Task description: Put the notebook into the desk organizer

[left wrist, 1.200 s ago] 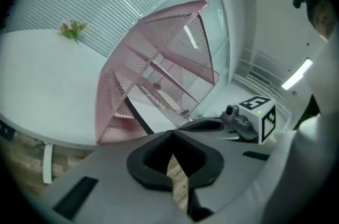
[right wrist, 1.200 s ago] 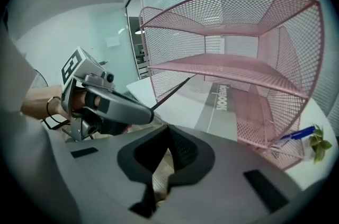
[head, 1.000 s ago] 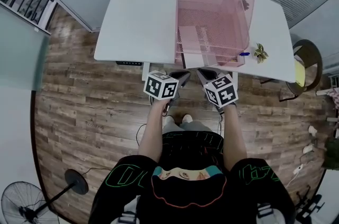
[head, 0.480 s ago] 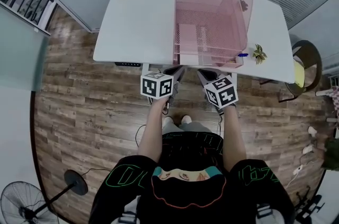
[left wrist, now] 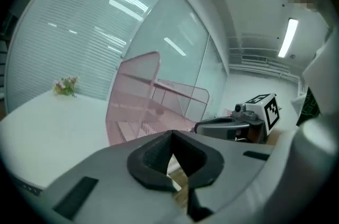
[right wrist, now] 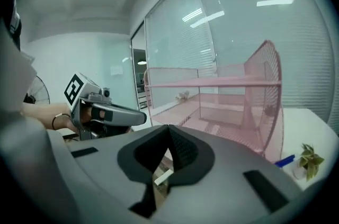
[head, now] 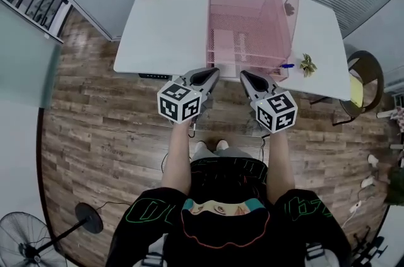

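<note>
Left hand-held gripper (head: 213, 72) and right hand-held gripper (head: 245, 76), both with jaws closed on nothing, hover at frame centre before the pink desk organizer (head: 281, 10) on the white tabletop (head: 164, 26); no notebook is discernible, so advancing blindly risks striking the organizer's front edge.

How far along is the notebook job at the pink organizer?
Done: unclear. A pale flat shape lies inside the pink organizer; it may be the notebook, but I cannot tell. In hand: nothing; the left tool and right tool are both shut and empty, near the front edge of the white desk. Left: if that shape isn't the notebook, everything, as none shows elsewhere on the desk.
</note>
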`<state>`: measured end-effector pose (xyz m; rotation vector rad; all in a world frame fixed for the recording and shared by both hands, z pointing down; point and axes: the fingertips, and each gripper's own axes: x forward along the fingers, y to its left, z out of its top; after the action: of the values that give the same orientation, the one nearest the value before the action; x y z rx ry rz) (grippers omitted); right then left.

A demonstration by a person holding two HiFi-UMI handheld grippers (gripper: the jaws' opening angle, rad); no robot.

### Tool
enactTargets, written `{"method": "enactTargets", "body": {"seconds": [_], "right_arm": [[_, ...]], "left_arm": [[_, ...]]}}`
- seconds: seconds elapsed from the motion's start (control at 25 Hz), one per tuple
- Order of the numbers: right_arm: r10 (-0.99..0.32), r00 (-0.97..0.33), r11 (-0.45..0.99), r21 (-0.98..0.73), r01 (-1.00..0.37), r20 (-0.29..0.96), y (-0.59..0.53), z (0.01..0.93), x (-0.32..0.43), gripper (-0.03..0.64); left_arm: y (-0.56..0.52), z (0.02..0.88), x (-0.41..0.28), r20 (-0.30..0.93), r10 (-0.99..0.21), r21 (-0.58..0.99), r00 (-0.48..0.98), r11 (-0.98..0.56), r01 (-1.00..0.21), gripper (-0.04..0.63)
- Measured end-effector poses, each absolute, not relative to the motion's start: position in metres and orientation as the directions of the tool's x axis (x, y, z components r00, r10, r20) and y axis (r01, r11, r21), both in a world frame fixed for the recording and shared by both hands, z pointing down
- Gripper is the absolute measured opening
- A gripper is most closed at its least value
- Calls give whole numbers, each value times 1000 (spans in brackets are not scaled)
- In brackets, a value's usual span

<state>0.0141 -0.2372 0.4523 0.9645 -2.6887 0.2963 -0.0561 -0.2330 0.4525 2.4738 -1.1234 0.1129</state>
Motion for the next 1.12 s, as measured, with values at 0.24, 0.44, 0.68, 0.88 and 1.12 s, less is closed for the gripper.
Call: {"method": "enactTargets", "body": {"seconds": [0.24, 0.44, 0.68, 0.88, 1.12], "right_arm": [[-673, -729, 724, -91, -684, 127, -238, 380, 34, 3], [-775, -631, 630, -61, -774, 12, -248, 325, 61, 3], [-819, -574, 574, -20, -818, -6, -245, 305, 70, 3], [-830, -558, 558, 21, -830, -8, -244, 303, 74, 3], [-840, -542, 542, 27, -840, -27, -241, 299, 77, 3]], "left_arm": [[-229, 385, -55, 81, -768, 233, 636, -606, -761, -3], [-231, 336, -60, -5, -829, 152, 560, -554, -819, -3], [-233, 311, -81, -44, -905, 134, 424, -426, -895, -3], [-234, 307, -85, -58, -918, 127, 393, -397, -909, -3], [-228, 308, -81, -66, -907, 120, 415, -420, -900, -3]]}}
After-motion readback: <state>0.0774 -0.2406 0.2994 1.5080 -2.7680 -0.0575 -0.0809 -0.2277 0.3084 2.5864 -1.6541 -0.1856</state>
